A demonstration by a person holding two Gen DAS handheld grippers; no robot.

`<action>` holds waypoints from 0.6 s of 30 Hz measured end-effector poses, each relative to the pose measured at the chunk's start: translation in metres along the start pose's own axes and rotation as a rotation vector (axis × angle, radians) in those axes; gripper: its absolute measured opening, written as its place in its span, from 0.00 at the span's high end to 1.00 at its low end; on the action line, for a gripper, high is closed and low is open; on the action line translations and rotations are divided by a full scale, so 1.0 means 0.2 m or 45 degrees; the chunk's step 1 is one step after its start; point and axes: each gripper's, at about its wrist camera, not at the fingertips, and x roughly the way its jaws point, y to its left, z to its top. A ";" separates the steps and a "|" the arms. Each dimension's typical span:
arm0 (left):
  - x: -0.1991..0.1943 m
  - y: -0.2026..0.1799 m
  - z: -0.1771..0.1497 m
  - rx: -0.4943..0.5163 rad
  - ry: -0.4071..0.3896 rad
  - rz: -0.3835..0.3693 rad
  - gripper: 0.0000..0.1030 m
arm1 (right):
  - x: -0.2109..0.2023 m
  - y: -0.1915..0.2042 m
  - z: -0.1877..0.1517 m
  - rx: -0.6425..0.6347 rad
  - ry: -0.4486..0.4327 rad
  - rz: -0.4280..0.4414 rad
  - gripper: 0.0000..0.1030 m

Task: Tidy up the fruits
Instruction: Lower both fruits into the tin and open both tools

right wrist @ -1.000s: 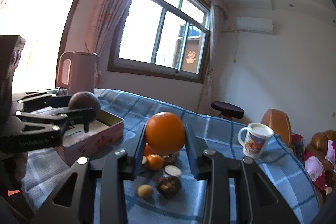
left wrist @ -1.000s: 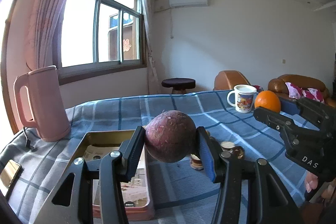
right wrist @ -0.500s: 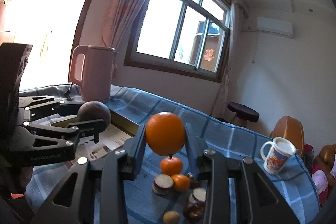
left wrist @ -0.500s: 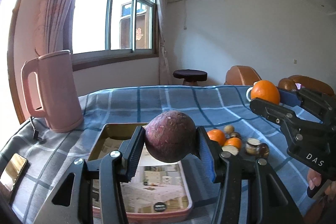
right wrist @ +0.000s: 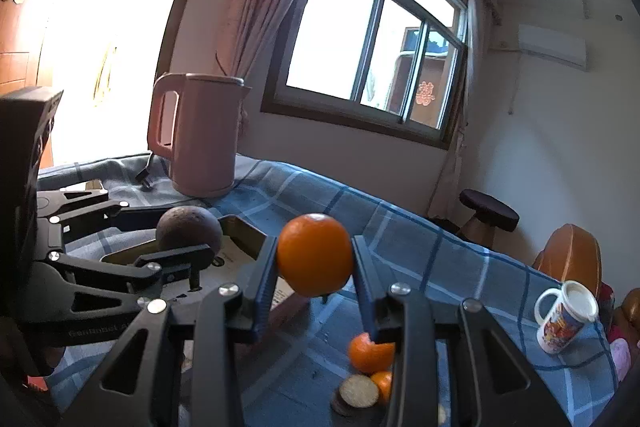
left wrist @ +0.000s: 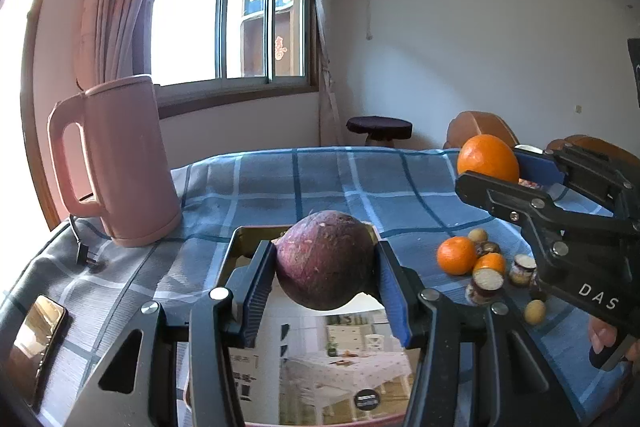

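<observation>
My left gripper [left wrist: 325,254] is shut on a round purple fruit [left wrist: 326,263], held above the open gold tin box [left wrist: 240,239] lined with a printed sheet. From the right wrist view the same purple fruit [right wrist: 188,227] hangs over the tin box [right wrist: 244,233]. My right gripper [right wrist: 315,249] is shut on a large orange [right wrist: 315,255], in the air just right of the box; the left wrist view shows this orange [left wrist: 488,157] at the right. Two tangerines [left wrist: 457,255], cut dark fruits [left wrist: 486,283] and small tan fruits [left wrist: 534,311] lie on the blue checked cloth.
A tall pink kettle [left wrist: 120,163] stands at the back left, its plug [left wrist: 86,255] lying on the cloth. A phone [left wrist: 34,339] rests at the near left edge. A printed mug [right wrist: 564,319] stands far right. A stool [left wrist: 378,127] and brown chairs are beyond the table.
Both grippers have travelled left over the table with their fruits still held. The tin box has come under the purple fruit, and the loose fruits have slid to the right of both views.
</observation>
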 end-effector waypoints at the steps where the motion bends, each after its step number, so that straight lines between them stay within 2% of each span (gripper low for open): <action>1: 0.01 0.01 0.00 -0.002 0.007 0.002 0.50 | 0.02 0.01 0.01 -0.005 0.007 0.005 0.63; 18: 0.14 0.15 0.00 -0.012 0.137 0.025 0.50 | 0.27 0.09 0.01 -0.007 0.128 0.067 0.63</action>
